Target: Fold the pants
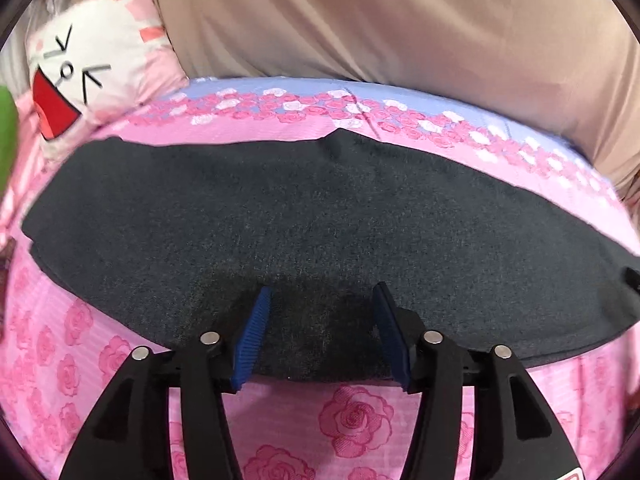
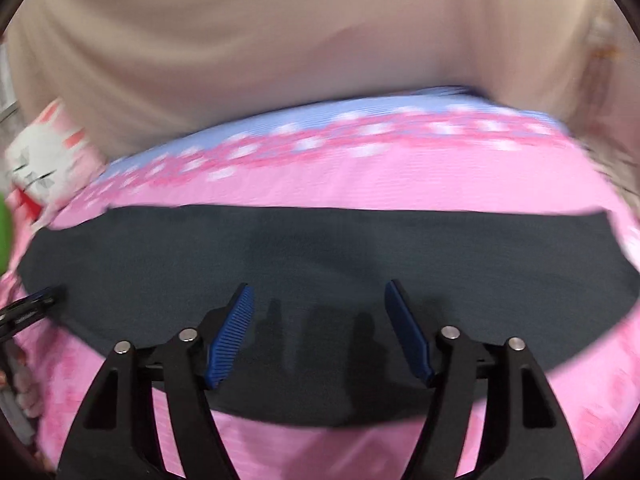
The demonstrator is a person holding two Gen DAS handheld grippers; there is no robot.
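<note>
Dark grey pants [image 1: 304,220] lie flat in a long band across a pink rose-print bed sheet [image 1: 356,420]. They also show in the right wrist view [image 2: 320,256], which is blurred. My left gripper [image 1: 322,294] is open and empty, with blue pads over the near edge of the pants. My right gripper [image 2: 318,290] is open and empty, also over the near edge of the pants. The tip of the left gripper [image 2: 36,302] shows at the left edge of the right wrist view, at the pants' left end.
A white and pink cartoon-face pillow [image 1: 92,76] lies at the far left of the bed. A beige fabric surface [image 1: 400,20] rises behind the bed's far edge. Something green [image 1: 6,132] is at the left border. The sheet's far strip is blue with roses [image 1: 320,96].
</note>
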